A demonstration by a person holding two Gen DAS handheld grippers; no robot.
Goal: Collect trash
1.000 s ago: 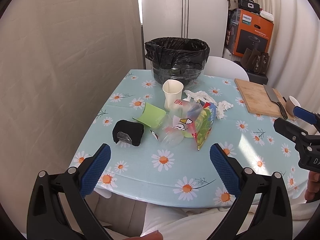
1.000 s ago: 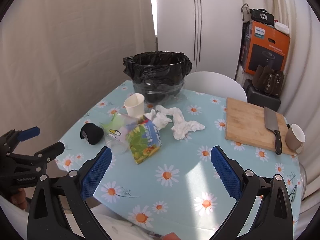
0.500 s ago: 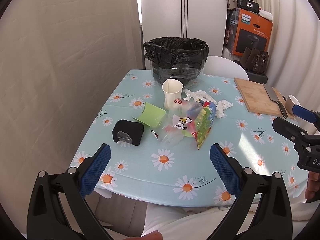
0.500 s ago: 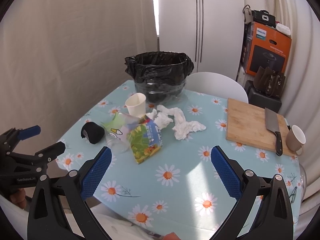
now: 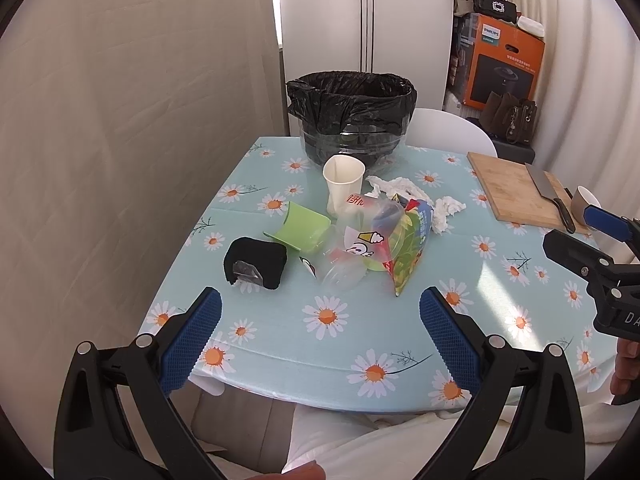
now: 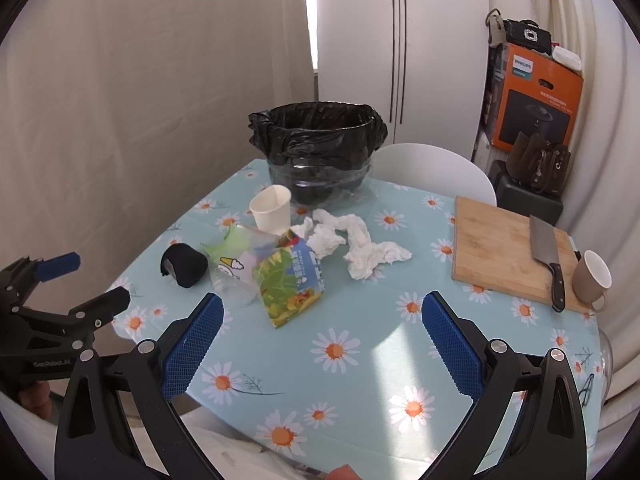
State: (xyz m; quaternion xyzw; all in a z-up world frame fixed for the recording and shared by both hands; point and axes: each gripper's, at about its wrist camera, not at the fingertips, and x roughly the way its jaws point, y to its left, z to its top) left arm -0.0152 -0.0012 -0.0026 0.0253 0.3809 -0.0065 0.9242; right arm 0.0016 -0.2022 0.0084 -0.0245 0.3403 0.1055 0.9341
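We see a rounded surface point(image 5: 280, 336) covered in a glossy pale-blue cloth printed with daisies. At its far edge stands a round bin point(image 5: 352, 120) lined with a crinkled black plastic bag. In front of the bin the trash lies in one cluster: an upright white paper cup point(image 5: 343, 184); a green plastic cup point(image 5: 304, 228) tipped on its side; a clear plastic cup point(image 5: 348, 264) with a cartoon print, also on its side; a shiny printed snack bag point(image 6: 290, 284), flattened and pointing toward us; a wad of crumpled white tissue point(image 6: 352, 244) to its right; and a soft black fabric roll point(image 5: 256, 262) at the cluster's left.

At the right edge of the surface we note a rectangular wooden cutting board point(image 6: 504, 248) bearing a steel cleaver point(image 6: 546, 256), with a beige mug point(image 6: 592, 280) touching the board's corner.

The left tool point(image 5: 320, 332) has its blue, cross-hatched pads spread wide, empty and touching nothing, above the near edge. The right tool point(image 6: 322, 336) is likewise spread wide and empty, above the cloth short of the trash.
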